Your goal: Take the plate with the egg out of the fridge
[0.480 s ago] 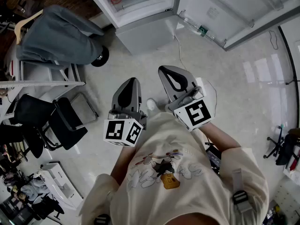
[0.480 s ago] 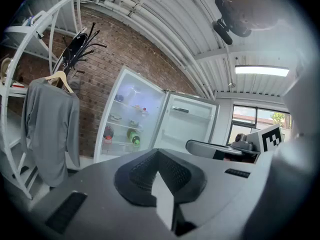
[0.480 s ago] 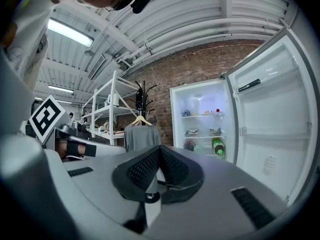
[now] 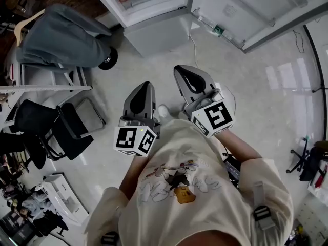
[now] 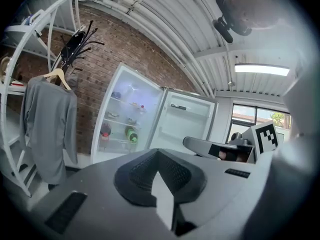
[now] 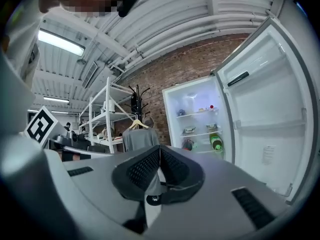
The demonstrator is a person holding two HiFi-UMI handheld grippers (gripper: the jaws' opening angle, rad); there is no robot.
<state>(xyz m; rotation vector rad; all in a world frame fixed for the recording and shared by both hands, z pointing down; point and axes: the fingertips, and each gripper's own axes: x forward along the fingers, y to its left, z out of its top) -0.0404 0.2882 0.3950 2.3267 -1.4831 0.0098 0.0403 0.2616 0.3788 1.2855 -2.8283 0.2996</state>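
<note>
A glossy pale tiled floor fills most of the head view. At the top edge of that frame stands one tall white fridge, its single white door swung wide toward the upper right. At the upper left, one grey garment on a wooden hanger hangs from a white metal rack. In the lower half the person holds two grey tools close to the chest, both well apart from the fridge. The left tool has its ribbed pads pressed together on nothing, as its own view shows. The right tool is likewise closed and empty, and it sits slightly higher in the frame, so I judge it the nearer one. The fridge lies straight ahead, left of centre above the jaws in the left gripper view and right of centre in the right gripper view, so the coming move is forward between the two lines of sight. On the lit shelves I count one green bottle, one dark red rounded item beside it, and several small pale things on the shelves above. The plate with the egg should be among these, but they are too small to pick it out or read its long axis.
</note>
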